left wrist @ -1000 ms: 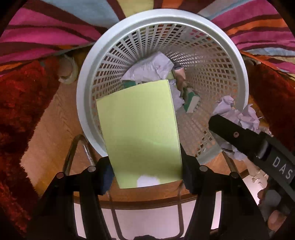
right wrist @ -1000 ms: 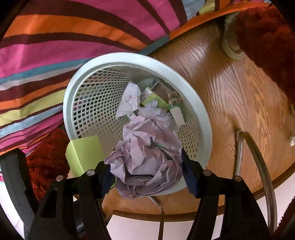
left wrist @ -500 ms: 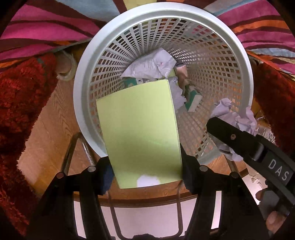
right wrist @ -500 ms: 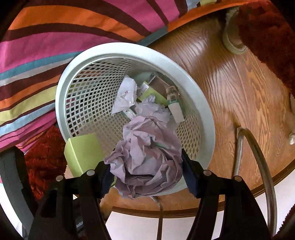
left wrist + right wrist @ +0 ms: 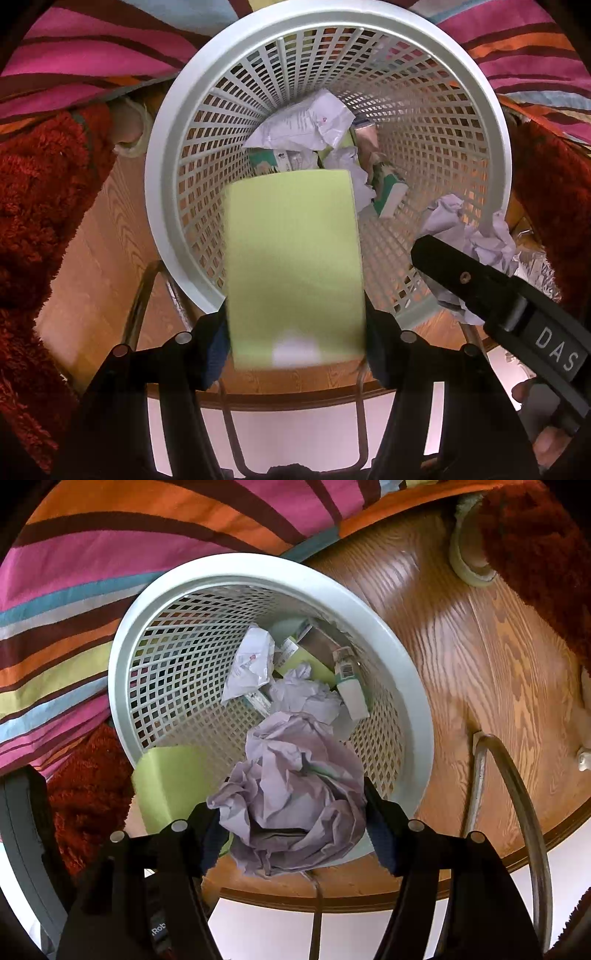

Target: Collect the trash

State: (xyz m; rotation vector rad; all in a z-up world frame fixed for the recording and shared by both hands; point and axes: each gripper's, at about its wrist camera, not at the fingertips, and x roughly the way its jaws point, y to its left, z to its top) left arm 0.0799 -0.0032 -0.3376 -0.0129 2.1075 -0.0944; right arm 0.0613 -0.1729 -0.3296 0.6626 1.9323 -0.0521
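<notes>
left tongs clamped on a pale green card, one pad pressing each long edge, far end of the card reaching over the near rim and into the mouth of the white mesh basket. slightly blurred along the card's edges in the left wrist view. right tongs clamped on a crumpled lilac paper ball, held above the near rim of the basket, bulk of the ball hanging over the basket's opening. same ball seen from the left wrist view at the right side of the rim, with the dark finger of the right tongs crossing in front of it. green card seen from the right wrist view low at the left, just beside the lilac ball.

down in the basket: a crumpled white printed sheet, another wad of lilac paper, a small white-and-green carton, plus a few flat green and tan scraps, too jumbled to separate. basket standing on a wooden floor, close against striped cloth in pink, orange and maroon on the far side. shaggy red rug at the left and right. curved metal tube of a chair frame near the basket on the right. a roll of tape lying on the floor at the far right, partly under the red rug.
</notes>
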